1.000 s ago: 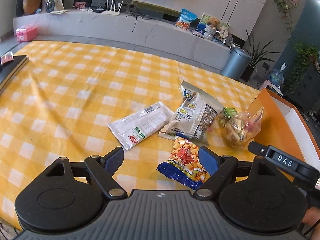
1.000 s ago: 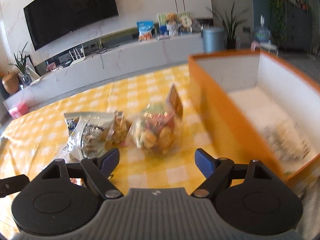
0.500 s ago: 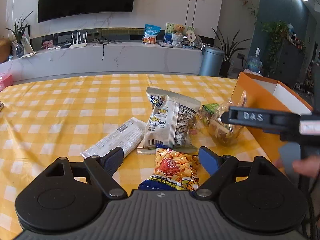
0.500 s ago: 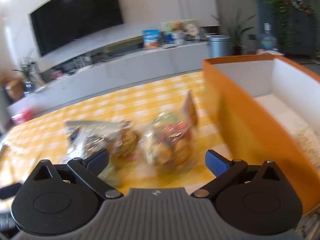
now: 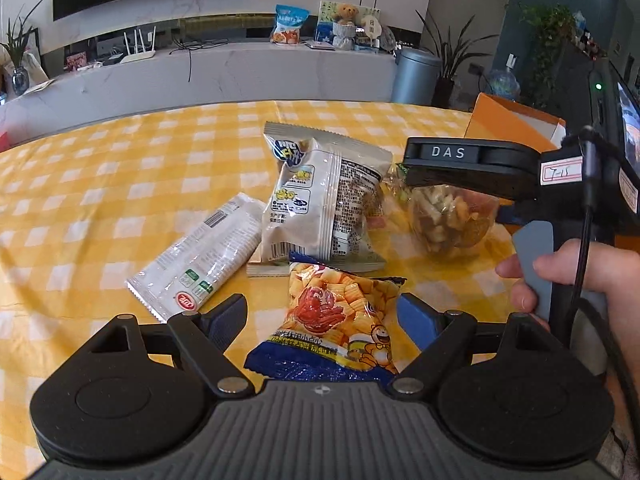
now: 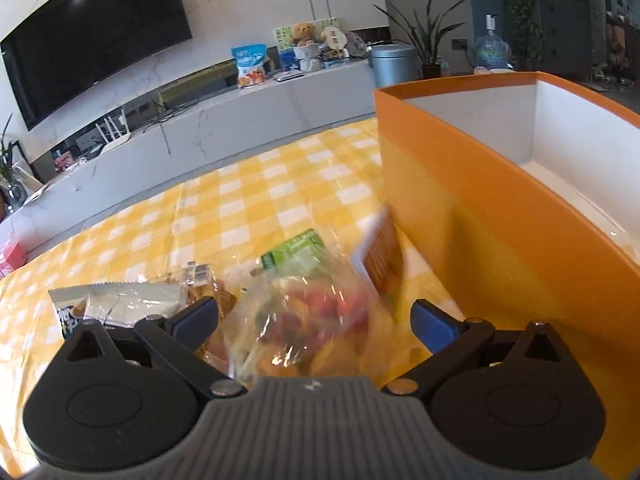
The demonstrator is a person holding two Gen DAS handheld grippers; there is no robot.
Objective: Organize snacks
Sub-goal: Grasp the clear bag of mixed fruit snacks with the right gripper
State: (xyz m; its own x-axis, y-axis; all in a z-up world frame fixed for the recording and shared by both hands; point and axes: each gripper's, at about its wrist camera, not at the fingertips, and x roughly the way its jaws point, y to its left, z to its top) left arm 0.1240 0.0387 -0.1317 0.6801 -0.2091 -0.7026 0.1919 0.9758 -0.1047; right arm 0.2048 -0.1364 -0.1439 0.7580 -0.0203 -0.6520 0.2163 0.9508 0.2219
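Several snack packs lie on the yellow checked tablecloth [image 5: 120, 184]. My left gripper [image 5: 322, 316] is open, its fingers either side of the orange-and-blue puffed snack bag [image 5: 332, 328]. Beyond it lie a white tube pack [image 5: 200, 264] and a grey-white bag [image 5: 324, 204]. My right gripper [image 6: 314, 320] is open around a clear bag of mixed snacks [image 6: 304, 336], also seen in the left wrist view [image 5: 452, 220] under the right gripper's body [image 5: 472, 168]. The orange box [image 6: 480, 208] with a white inside stands to the right.
A green pack [image 6: 292, 256] and a brown card pack [image 6: 380, 256] lie beside the clear bag, close to the box wall. A grey marble TV bench [image 5: 224, 76] and a grey bin [image 5: 414, 76] stand beyond the table's far edge.
Both grippers have moved forward and down. The puffed snack bag now sits between my left fingers and the clear bag between my right fingers. The right gripper has come over the clear bag.
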